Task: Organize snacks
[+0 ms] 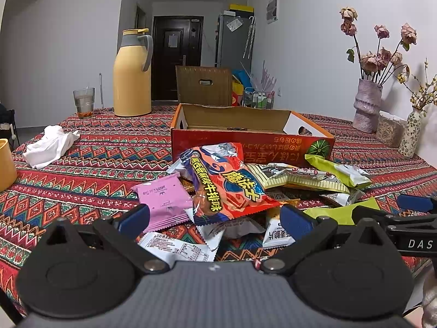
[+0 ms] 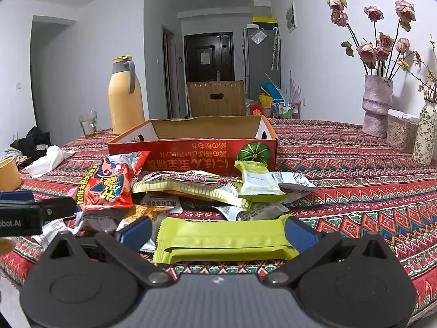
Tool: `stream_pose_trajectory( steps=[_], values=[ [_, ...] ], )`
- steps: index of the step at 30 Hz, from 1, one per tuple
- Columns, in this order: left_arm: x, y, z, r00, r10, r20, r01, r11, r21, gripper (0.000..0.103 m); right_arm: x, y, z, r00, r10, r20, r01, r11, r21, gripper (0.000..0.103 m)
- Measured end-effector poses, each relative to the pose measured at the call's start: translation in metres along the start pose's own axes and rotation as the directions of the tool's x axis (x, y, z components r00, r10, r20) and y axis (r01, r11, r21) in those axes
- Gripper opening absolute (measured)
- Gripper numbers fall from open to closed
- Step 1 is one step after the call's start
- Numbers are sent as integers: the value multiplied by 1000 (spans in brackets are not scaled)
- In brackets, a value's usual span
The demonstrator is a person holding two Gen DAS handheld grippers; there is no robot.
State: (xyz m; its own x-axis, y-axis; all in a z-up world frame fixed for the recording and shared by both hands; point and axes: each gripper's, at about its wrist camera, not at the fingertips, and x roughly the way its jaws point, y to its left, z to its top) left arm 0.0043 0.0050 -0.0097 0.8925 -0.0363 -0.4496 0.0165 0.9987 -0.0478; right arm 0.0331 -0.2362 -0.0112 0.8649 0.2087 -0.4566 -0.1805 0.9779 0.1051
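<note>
We hold both grippers spread wide, our right gripper (image 2: 218,231) straddling a flat lime-green foil snack packet (image 2: 222,242) before the open red cardboard box (image 2: 191,153); pinching mid-packet should prevent slipping.

Much of the snack pile lies buried under the red chip bag (image 1: 229,183), so the lower packets cannot be counted. The cardboard box (image 1: 245,125) hides its own floor behind its front wall. A yellow cup (image 1: 5,164) is cut off at the left edge. Print on the white packets (image 1: 180,246) is too small to read.
</note>
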Motion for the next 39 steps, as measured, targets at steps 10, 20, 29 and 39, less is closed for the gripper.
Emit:
stream_pose_trajectory(
  steps=[10, 20, 29, 39],
  values=[
    [-1, 0, 0, 1000, -1, 0, 1, 1000, -1, 103, 0, 1, 0, 1000, -2, -1, 2, 1000, -2, 103],
    [-1, 0, -1, 1000, -1, 0, 1, 1000, -2, 103, 0, 1, 0, 1000, -4, 1, 4, 1000, -4, 103],
    [-4, 0, -1, 1000, -3, 5, 3, 1000, -3, 103, 0, 1, 0, 1000, -4, 1, 4, 1000, -4, 103],
    [-5, 0, -1, 1000, -4, 5, 4, 1000, -4, 103, 1, 1, 0, 1000, -4, 1, 4, 1000, -4, 103]
  ],
)
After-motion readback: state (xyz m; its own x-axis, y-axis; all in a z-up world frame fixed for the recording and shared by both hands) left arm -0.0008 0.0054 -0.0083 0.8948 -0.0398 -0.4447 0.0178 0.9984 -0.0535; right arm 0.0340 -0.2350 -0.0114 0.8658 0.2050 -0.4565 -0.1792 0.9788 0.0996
